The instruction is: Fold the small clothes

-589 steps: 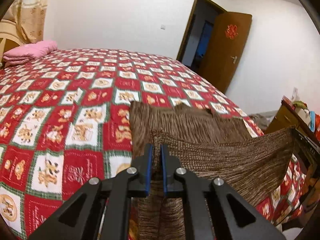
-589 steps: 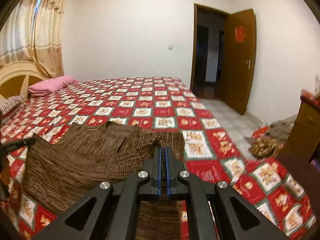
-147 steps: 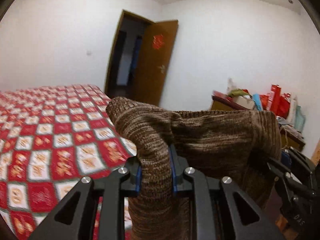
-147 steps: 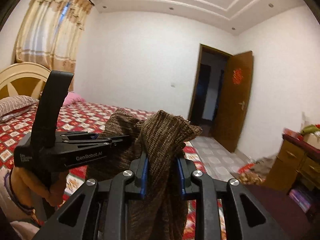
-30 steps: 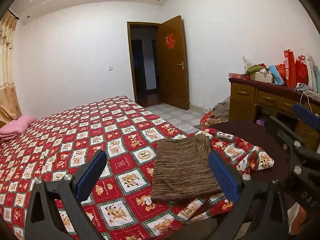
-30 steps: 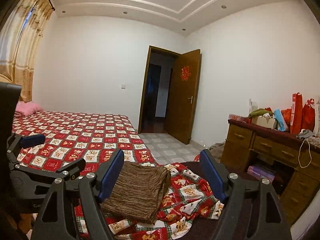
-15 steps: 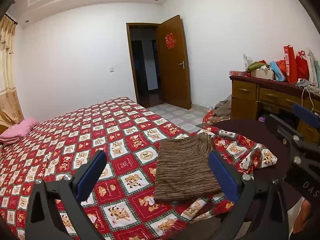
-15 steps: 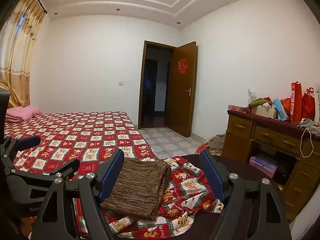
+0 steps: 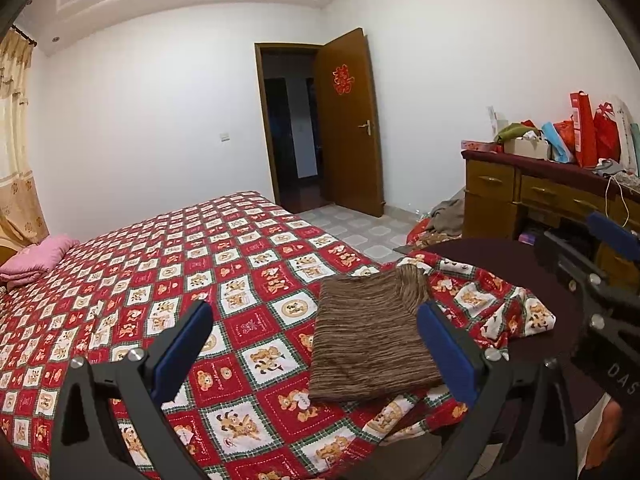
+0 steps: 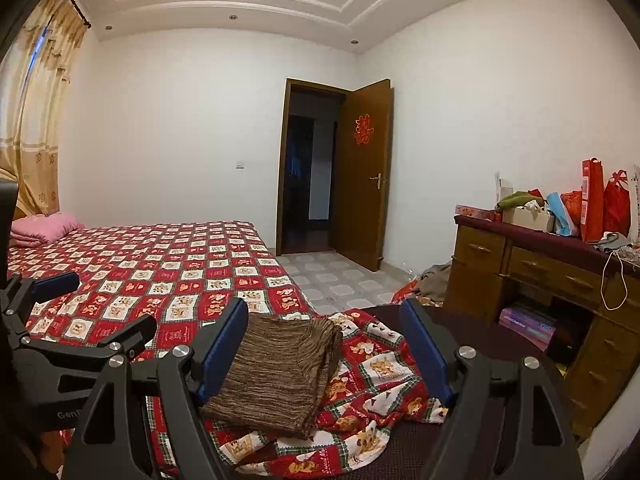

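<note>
**Camera Placement**

Both wrist cameras sit above the bed's (image 9: 168, 248) near corner, angled slightly downward toward the open door (image 9: 350, 120). Each sees the folded brown garment (image 9: 368, 340) close by. The right view stands further right, catching the left gripper (image 10: 52, 320) at its left edge.

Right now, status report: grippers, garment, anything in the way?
Left gripper open, right gripper open, both empty. Brown knit garment folded flat on bedspread corner. Nothing in the way.
</note>
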A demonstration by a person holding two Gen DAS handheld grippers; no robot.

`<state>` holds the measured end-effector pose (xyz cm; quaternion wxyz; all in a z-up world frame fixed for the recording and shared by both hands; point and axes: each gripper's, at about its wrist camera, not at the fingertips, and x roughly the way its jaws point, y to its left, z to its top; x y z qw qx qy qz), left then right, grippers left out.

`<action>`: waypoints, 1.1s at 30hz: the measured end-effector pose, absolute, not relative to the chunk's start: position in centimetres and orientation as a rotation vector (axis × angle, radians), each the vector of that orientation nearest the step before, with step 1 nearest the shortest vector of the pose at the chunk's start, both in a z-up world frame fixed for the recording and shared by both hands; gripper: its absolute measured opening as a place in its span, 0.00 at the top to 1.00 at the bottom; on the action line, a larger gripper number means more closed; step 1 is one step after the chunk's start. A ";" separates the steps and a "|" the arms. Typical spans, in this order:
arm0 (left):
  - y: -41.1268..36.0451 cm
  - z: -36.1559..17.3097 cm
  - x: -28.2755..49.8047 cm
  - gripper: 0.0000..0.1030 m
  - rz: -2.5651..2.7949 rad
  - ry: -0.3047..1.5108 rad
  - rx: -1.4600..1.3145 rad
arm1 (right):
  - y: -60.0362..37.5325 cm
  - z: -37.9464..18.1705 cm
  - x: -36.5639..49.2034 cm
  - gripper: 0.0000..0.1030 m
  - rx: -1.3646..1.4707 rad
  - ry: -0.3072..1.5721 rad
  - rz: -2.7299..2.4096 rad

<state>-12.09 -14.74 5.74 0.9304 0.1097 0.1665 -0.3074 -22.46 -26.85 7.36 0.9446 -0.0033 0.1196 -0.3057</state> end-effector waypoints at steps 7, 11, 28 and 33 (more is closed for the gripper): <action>-14.7 5.7 -12.0 0.00 -0.631 0.347 0.220 | -26.9 7.4 -22.4 0.24 -0.005 0.243 -0.630; -14.3 5.6 -11.9 0.00 -0.633 0.349 0.218 | -27.0 7.3 -22.3 0.24 0.001 0.248 -0.625; -13.9 5.1 -11.6 0.00 -0.630 0.357 0.227 | -27.0 7.0 -22.2 0.24 0.012 0.257 -0.629; -13.7 5.0 -11.5 0.00 -0.626 0.357 0.230 | -27.1 7.0 -22.1 0.24 0.012 0.261 -0.629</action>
